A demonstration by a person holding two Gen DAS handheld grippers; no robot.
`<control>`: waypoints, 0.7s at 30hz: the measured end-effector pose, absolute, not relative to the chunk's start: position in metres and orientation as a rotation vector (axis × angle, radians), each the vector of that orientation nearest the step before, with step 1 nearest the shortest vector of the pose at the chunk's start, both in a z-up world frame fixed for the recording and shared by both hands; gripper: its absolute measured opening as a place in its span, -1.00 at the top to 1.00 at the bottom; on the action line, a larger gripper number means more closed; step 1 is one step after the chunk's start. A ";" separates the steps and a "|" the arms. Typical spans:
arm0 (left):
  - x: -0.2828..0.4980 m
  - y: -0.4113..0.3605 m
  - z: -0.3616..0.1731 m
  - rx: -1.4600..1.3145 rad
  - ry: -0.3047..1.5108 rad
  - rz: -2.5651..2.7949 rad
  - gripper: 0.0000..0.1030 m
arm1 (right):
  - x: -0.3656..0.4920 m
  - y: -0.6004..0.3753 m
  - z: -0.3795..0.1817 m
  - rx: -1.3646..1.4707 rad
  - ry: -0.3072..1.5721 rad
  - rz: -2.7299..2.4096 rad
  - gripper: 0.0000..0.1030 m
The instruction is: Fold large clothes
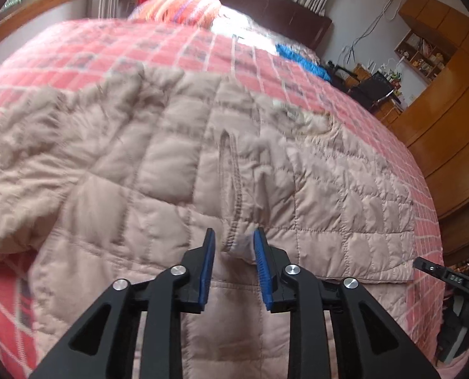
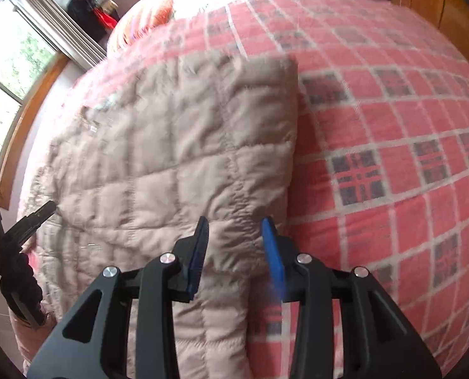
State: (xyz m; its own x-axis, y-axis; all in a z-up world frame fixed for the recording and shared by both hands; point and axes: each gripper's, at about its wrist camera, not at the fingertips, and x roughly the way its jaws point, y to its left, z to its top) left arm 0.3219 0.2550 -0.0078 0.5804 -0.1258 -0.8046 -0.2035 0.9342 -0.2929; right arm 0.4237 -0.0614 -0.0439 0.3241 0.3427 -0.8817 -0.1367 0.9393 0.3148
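Note:
A beige quilted puffer jacket (image 1: 177,164) lies spread on the bed. My left gripper (image 1: 234,237) is open just above it, its blue pads either side of a stitched seam and fold near the jacket's lower middle. In the right wrist view the same jacket (image 2: 177,145) shows a straight folded edge on its right side. My right gripper (image 2: 236,225) hovers open over that edge near the jacket's near corner, nothing clamped. The left gripper (image 2: 41,211) appears at the far left of the right wrist view, and the right gripper (image 1: 436,268) at the right edge of the left wrist view.
The bed has a red and pink plaid blanket (image 2: 376,158). An orange striped pillow (image 1: 183,6) and a blue cloth (image 1: 300,58) lie near the headboard. Wooden cabinets (image 1: 449,94) stand to the right, a window (image 2: 10,63) to the left.

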 end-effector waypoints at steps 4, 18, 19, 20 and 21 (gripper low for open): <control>0.311 0.248 0.025 -0.357 0.880 0.030 0.40 | 0.413 -0.050 -0.014 0.175 1.153 0.357 0.30; 0.348 0.209 -0.023 -0.287 1.004 0.028 0.39 | 0.426 0.033 -0.059 0.067 1.261 0.415 0.34; 0.350 0.211 -0.026 -0.289 1.012 0.025 0.40 | 0.426 0.035 -0.063 0.067 1.265 0.414 0.35; 0.350 0.212 -0.029 -0.290 1.017 0.019 0.40 | 0.427 0.035 -0.067 0.070 1.270 0.414 0.36; 0.351 0.214 -0.031 -0.293 1.020 0.013 0.40 | 0.428 0.034 -0.071 0.073 1.274 0.413 0.37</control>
